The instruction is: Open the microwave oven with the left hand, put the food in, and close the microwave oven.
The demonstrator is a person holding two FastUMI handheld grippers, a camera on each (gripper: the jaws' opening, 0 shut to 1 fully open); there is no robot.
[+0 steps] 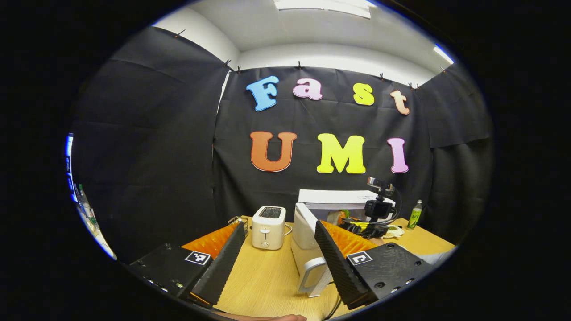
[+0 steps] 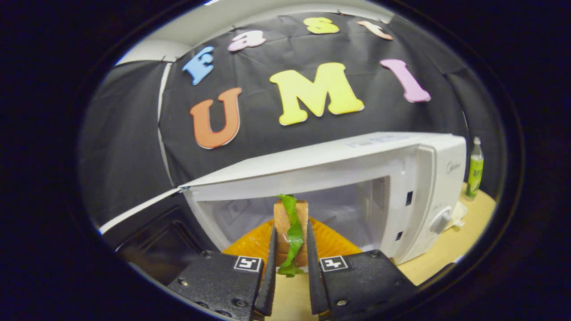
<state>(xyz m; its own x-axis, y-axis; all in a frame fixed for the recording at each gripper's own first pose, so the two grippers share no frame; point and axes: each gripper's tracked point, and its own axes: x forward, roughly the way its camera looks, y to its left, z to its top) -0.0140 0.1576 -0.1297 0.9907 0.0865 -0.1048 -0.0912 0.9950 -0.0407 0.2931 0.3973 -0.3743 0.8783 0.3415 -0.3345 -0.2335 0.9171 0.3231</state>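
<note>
Left gripper view first: nearest the lens, low in the frame, the left gripper (image 1: 279,263) has its two ribbed fingers spread wide with nothing between them. Through the gap sits the wooden table (image 1: 263,281), and at lower centre the microwave door (image 1: 308,249) stands swung open, edge-on, its white handle (image 1: 312,278) just beside the right-hand finger. A white toaster (image 1: 268,227) stands to the left of the door. Behind, at centre right, the microwave oven (image 1: 334,200) has the other gripper's camera rig (image 1: 379,207) in front of its mouth; a green bottle (image 1: 415,214) stands at far right.

Over to the right gripper view: bottom centre, the right gripper (image 2: 290,263) has its fingers drawn in narrow, both pressing on a sandwich (image 2: 291,232) with a green leaf hanging down its face. It is held upright at the oven's threshold, over an orange plate (image 2: 330,240), whose far part seems to lie inside the white cavity (image 2: 339,209). The control knob (image 2: 441,220) is at right; the dark door inside fills lower left.

Risks, as I judge them: let go while it's upright and the sandwich may topple or shed its leaf; lifted too high, it could clip the cavity's top edge. And the left gripper's finger, this close to the handle, could nudge the door inward against the right arm.
</note>
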